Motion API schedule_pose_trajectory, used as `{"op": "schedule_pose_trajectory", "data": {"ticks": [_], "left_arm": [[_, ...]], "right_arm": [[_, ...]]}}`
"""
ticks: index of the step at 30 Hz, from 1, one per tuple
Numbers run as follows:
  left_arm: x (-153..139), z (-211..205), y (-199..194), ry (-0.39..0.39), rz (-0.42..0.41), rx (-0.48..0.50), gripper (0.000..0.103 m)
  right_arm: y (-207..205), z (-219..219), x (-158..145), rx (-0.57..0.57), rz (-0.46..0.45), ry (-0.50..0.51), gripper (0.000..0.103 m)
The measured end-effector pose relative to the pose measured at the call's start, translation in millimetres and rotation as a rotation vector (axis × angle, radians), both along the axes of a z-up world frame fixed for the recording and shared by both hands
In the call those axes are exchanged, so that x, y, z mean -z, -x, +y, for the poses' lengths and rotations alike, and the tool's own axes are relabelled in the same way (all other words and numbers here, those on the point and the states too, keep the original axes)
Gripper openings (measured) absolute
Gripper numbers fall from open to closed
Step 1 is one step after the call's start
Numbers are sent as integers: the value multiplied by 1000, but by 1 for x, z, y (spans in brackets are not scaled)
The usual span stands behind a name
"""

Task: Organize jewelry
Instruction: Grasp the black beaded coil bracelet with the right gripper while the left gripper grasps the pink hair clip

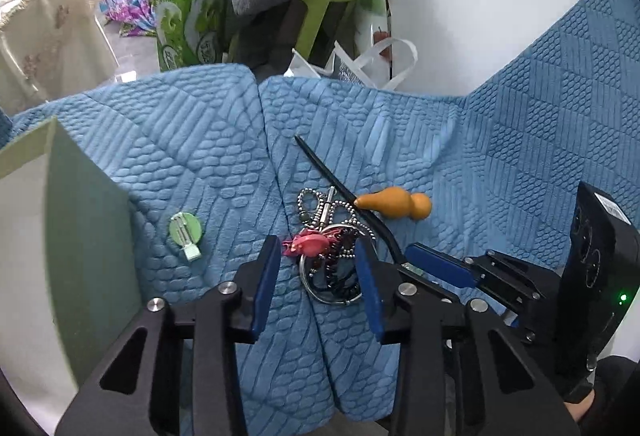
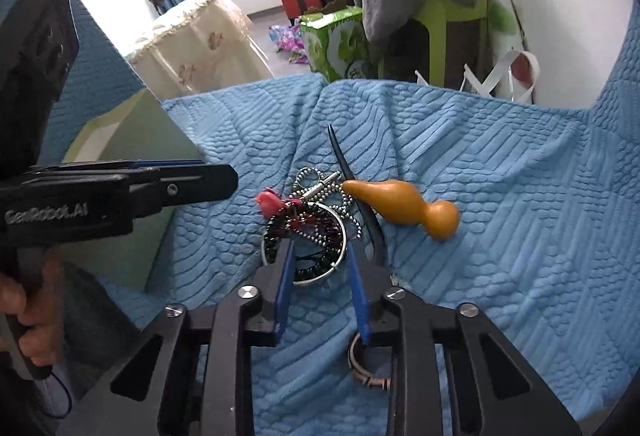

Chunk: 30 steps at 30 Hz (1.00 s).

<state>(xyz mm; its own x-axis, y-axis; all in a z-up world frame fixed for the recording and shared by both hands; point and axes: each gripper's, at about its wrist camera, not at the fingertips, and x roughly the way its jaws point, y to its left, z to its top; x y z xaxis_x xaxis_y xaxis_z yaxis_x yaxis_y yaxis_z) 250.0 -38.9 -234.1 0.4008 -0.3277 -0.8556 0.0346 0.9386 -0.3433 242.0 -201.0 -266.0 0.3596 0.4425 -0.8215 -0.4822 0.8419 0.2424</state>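
Silver-ringed jewelry heap [image 1: 334,268] between both gaping tongs, left [image 1: 320,268] and right [image 2: 320,268].

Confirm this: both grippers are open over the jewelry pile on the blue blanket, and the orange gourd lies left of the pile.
Not quite: the gourd lies right of the pile, as the left wrist view shows. Both grippers, left and right, are open over the blanket.

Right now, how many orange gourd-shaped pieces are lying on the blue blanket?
1. The orange gourd lies to the right of the tangled jewelry pile, its pointed tip by the black hair stick. Others could be hidden under the pile.
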Motion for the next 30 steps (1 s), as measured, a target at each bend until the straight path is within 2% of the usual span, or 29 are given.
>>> {"op": "schedule_pose_trajectory", "data": {"ticks": [6,15,17,18,24,30], "left_arm": [[22,2,-12,26,50,4,38],[37,-1,-23,41,66,18,38],[38,-3,-22,36,63,24,27],[38,-3,-22,44,61,27,26],[35,-3,-20,27,42,24,25],[28,5,-16,53,25,8,25]], "right_arm": [[-11,5,18,14,44,15,18],[-17,8,24,13,45,26,17],[-18,11,24,8,37,33,17],[-19,12,25,4,31,40,17],[-20,14,25,1,15,44,17],[-20,18,24,-14,-5,59,17]]}}
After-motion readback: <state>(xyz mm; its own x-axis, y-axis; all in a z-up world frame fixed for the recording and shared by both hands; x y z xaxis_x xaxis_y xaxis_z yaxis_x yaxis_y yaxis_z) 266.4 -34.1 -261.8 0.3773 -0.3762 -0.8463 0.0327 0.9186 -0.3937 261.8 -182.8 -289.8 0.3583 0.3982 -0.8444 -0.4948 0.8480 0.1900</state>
